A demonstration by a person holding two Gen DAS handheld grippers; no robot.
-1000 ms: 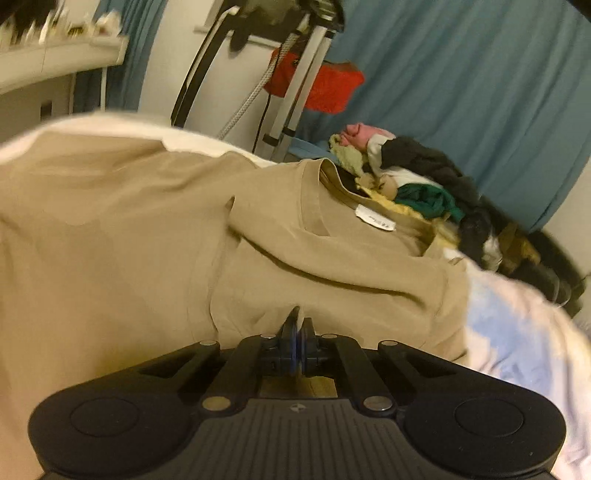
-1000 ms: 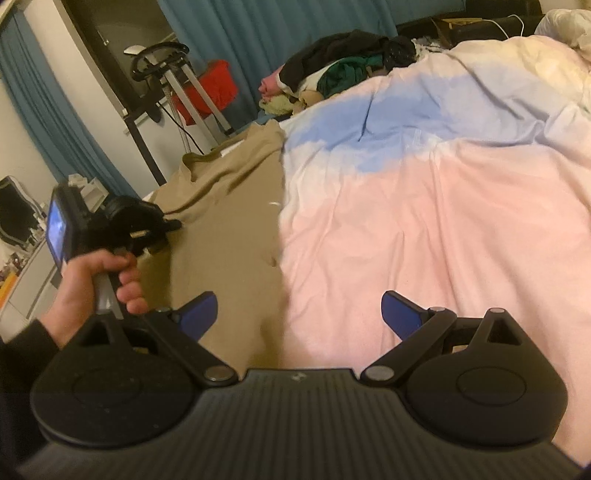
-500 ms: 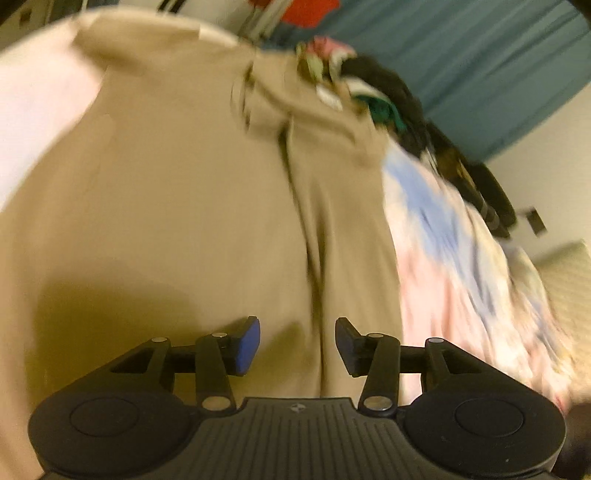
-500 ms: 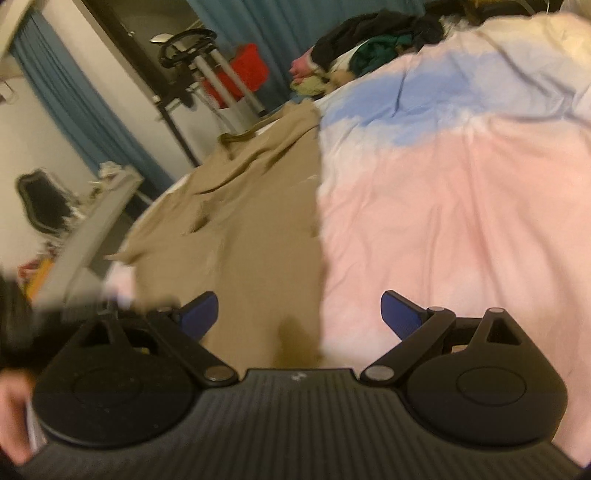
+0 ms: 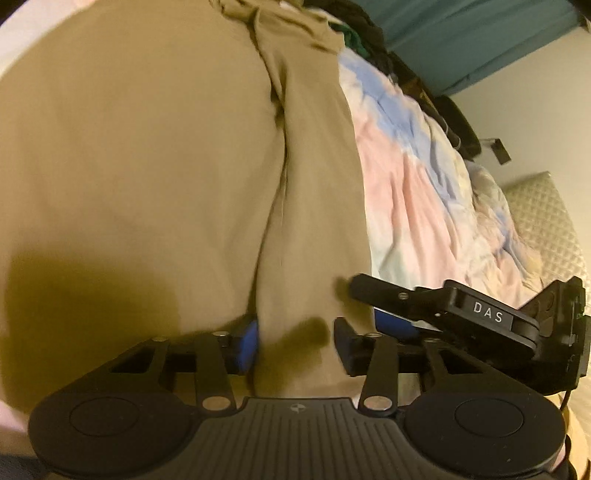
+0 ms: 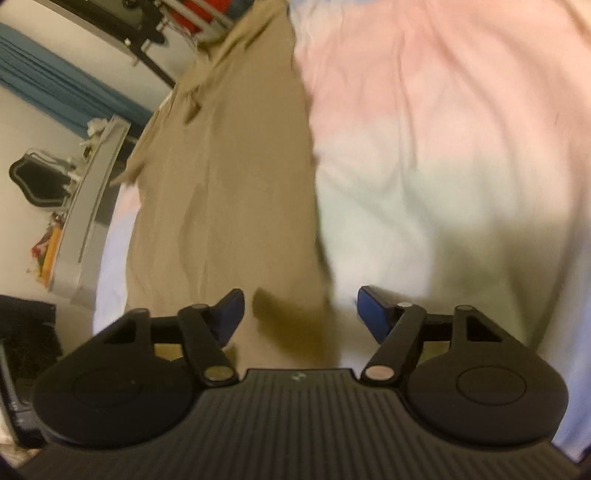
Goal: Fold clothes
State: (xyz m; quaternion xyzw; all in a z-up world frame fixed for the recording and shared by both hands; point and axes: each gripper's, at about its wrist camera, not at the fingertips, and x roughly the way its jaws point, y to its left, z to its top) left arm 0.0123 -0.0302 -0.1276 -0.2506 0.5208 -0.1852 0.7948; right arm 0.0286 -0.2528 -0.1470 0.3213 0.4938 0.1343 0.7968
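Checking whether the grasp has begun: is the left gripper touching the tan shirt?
Cannot tell. In the left wrist view the left gripper is open astride the folded edge of the tan shirt, but blur and shadow hide any contact or gap.

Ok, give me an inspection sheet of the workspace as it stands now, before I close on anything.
Surface: bed with pastel duvet, rumpled.
Job's things: tan shirt spread on the duvet, right side folded in along a lengthwise crease.
Clutter: pile of clothes at the far end.
Grippers: left gripper, jaws open, at the near hem over the folded flap; right gripper, jaws open, over the shirt's right edge.
Cables: nothing seen.
Surroundings: blue curtain; grey shelf and a metal-framed machine to the left.
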